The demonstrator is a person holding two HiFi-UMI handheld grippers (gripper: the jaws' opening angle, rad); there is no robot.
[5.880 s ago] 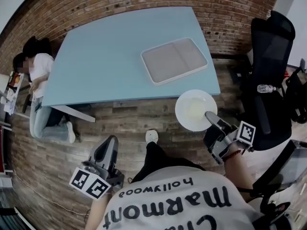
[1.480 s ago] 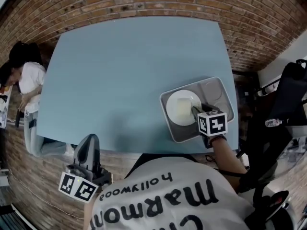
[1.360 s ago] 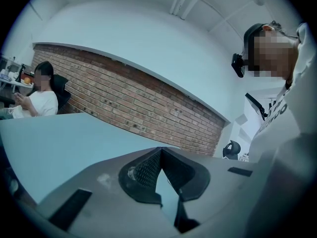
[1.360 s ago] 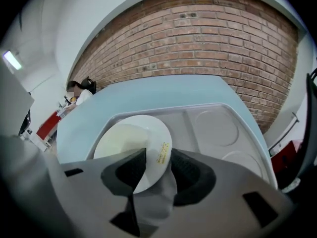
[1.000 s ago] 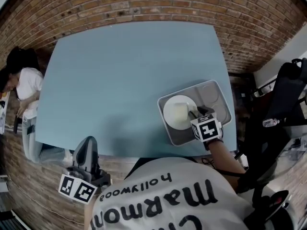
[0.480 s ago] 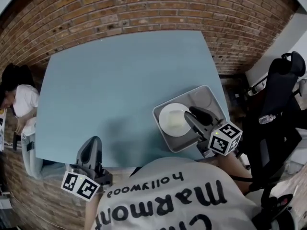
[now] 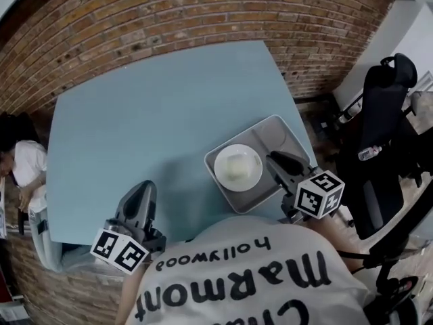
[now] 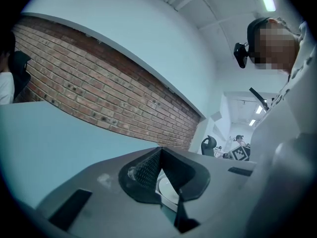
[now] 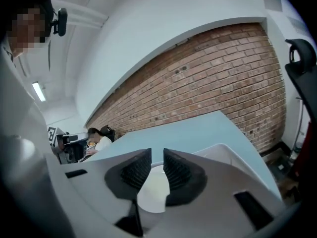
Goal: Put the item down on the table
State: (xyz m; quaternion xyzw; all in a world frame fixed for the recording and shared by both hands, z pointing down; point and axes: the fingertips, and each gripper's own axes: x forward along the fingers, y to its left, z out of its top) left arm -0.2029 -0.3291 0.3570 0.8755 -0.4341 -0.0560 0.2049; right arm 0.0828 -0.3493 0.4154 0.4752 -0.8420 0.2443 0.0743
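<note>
Backdrop: brick wall behind a pale blue tabletop, seen from over your shoulders.
Left gripper: your left gripper hangs at the near edge, jaws pressed together on nothing.
Item: white plate lies in the grey tray, close to the tabletop's near right corner.
Right gripper: your right gripper hovers just beside the tray, jaws just narrowed to a slit, nothing between them.
Risk: swing it low and you may clip the tray rim, shoving tray and plate towards the edge.
</note>
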